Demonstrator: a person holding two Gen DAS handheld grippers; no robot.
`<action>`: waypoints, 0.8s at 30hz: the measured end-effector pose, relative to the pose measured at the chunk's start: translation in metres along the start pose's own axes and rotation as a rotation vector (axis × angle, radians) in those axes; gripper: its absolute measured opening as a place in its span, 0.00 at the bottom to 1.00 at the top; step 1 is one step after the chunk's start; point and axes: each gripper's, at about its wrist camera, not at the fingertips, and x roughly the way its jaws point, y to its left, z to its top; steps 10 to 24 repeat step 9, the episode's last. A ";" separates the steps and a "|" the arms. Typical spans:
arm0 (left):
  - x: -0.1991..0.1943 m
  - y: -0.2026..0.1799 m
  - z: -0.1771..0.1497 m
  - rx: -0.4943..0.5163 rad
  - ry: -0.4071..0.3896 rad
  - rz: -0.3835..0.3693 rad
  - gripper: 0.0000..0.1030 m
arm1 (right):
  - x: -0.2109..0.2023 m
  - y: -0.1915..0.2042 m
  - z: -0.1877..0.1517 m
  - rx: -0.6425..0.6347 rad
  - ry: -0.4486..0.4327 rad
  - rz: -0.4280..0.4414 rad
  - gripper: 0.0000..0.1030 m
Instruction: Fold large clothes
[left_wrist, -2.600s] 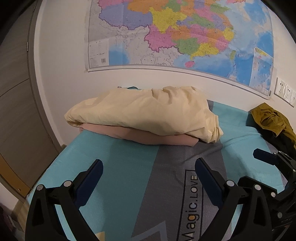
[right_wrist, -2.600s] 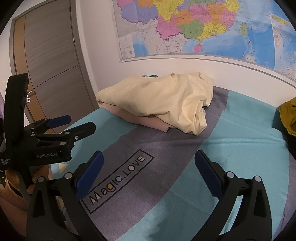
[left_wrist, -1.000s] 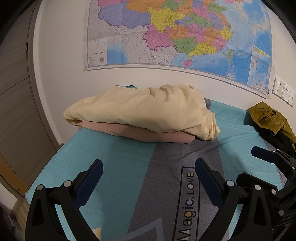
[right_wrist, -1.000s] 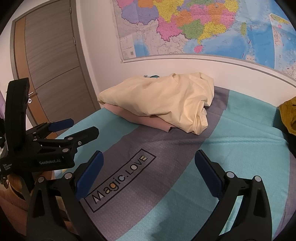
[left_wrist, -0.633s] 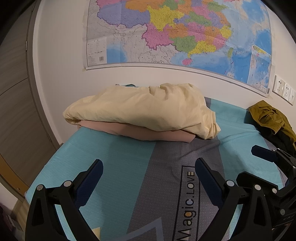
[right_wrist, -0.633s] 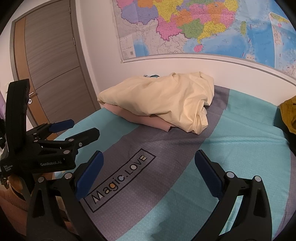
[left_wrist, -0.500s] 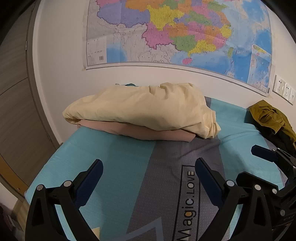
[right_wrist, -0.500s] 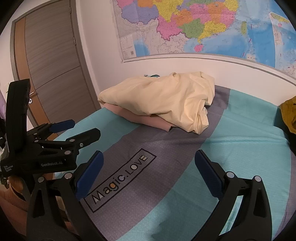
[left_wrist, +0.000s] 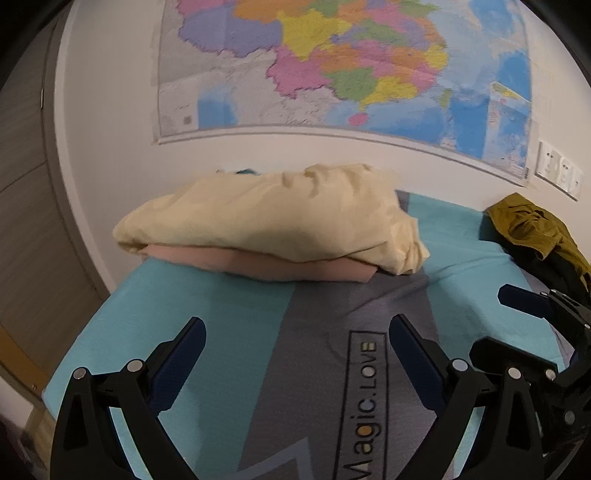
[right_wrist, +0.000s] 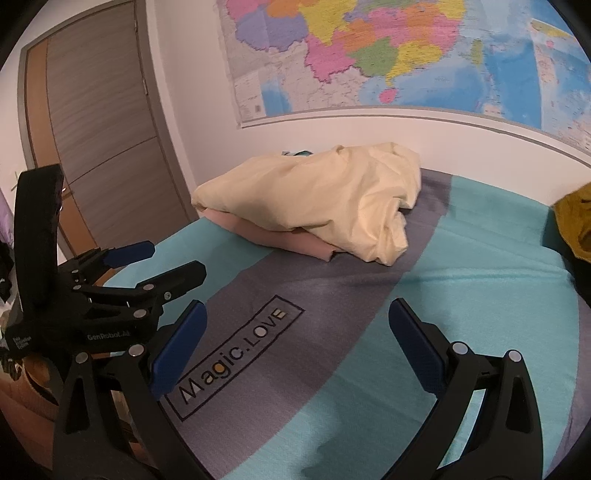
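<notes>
A folded cream garment (left_wrist: 273, 218) lies on a folded pink garment (left_wrist: 266, 264) at the far side of the bed, by the wall; both also show in the right wrist view, cream (right_wrist: 325, 199) over pink (right_wrist: 280, 236). An olive and dark garment (left_wrist: 535, 229) lies crumpled at the far right, its edge showing in the right wrist view (right_wrist: 576, 221). My left gripper (left_wrist: 295, 350) is open and empty above the bed cover, well short of the stack. My right gripper (right_wrist: 295, 332) is open and empty too, to the right of the left one.
The bed cover (left_wrist: 229, 317) is teal and grey with a "Magic.LOVE" print (right_wrist: 236, 354). A wall map (left_wrist: 332, 66) hangs behind the bed. A wooden door (right_wrist: 96, 122) stands to the left. Wall sockets (left_wrist: 557, 173) sit at the right.
Both views have shifted slightly, with the stack sitting a little lower and nearer in frame. Both grippers stay open and empty; the clothes have not moved.
</notes>
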 end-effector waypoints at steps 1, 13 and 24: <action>0.001 -0.003 0.000 0.002 0.002 -0.012 0.93 | -0.002 -0.003 -0.001 0.006 -0.001 -0.006 0.94; 0.025 -0.054 0.002 0.024 0.099 -0.164 0.93 | -0.047 -0.048 -0.020 0.112 -0.048 -0.151 0.94; 0.025 -0.054 0.002 0.024 0.099 -0.164 0.93 | -0.047 -0.048 -0.020 0.112 -0.048 -0.151 0.94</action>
